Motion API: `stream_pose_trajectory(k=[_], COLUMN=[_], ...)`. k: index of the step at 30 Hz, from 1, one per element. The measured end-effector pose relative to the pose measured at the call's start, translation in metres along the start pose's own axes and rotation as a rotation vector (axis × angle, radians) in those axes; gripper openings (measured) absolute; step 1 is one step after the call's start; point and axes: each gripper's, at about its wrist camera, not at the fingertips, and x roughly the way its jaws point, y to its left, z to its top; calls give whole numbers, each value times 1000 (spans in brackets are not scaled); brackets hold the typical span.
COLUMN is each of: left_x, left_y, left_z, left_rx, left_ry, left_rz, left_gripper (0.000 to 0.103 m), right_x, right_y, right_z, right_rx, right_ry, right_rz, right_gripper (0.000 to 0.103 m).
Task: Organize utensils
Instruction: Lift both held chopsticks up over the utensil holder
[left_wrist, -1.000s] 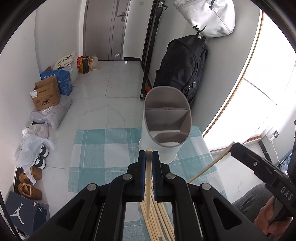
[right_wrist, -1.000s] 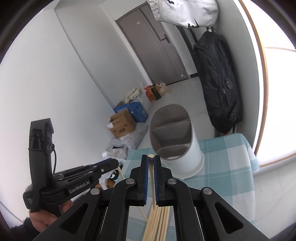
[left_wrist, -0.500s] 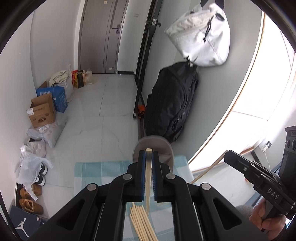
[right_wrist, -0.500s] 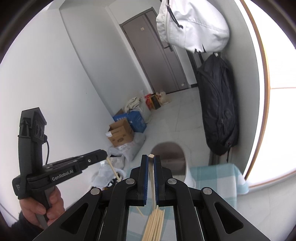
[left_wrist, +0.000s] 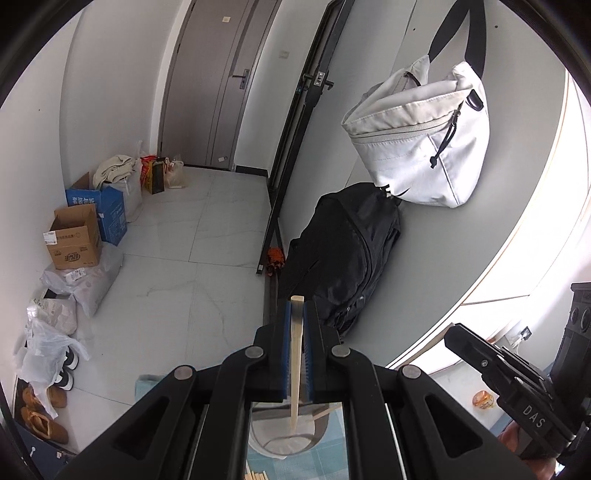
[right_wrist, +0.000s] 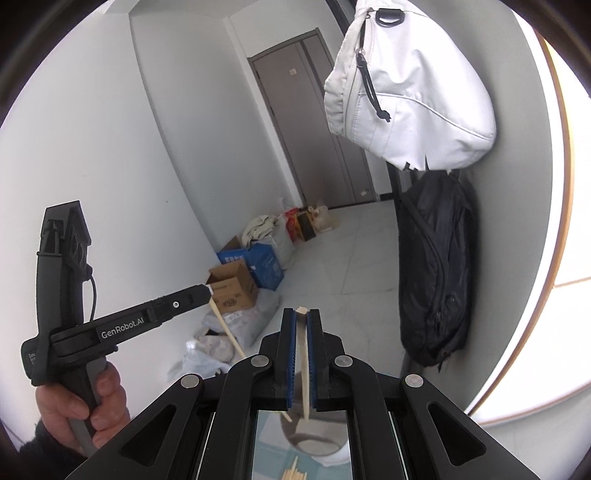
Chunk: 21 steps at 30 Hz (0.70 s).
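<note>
Your left tongs (left_wrist: 298, 314) are clamped on one chopstick (left_wrist: 295, 369), and your right tongs (right_wrist: 301, 321) pinch another chopstick (right_wrist: 303, 365). Both have risen since a second ago, so each tip now hangs over the white holder (left_wrist: 280, 441) below, with the spare chopsticks (right_wrist: 293, 472) left near you on the tabletop (left_wrist: 325, 461). Lower them in next.

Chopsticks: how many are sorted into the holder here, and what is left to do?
Done: nothing shows inside the holder yet. In hand: the left tongs and right tongs each clamp one chopstick, tips hanging over the holder's mouth. Left: lower both in, then clear the loose chopsticks on the checked cloth.
</note>
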Motion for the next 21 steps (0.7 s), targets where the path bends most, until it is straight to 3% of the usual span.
stream_pose_trajectory(k=[10,21], left_x=[28,60], left_y=[7,18], left_z=[5,-13], left_rx=[0,7], left_ry=[-25,66], left_rz=[43,24], left_gripper=[2,2], right_x=[43,89], right_y=[-1,-15], right_z=[7,-18], right_rx=[-76,-45], right_ry=[21,121], right_rz=[-38,-19], right_gripper=[5,5])
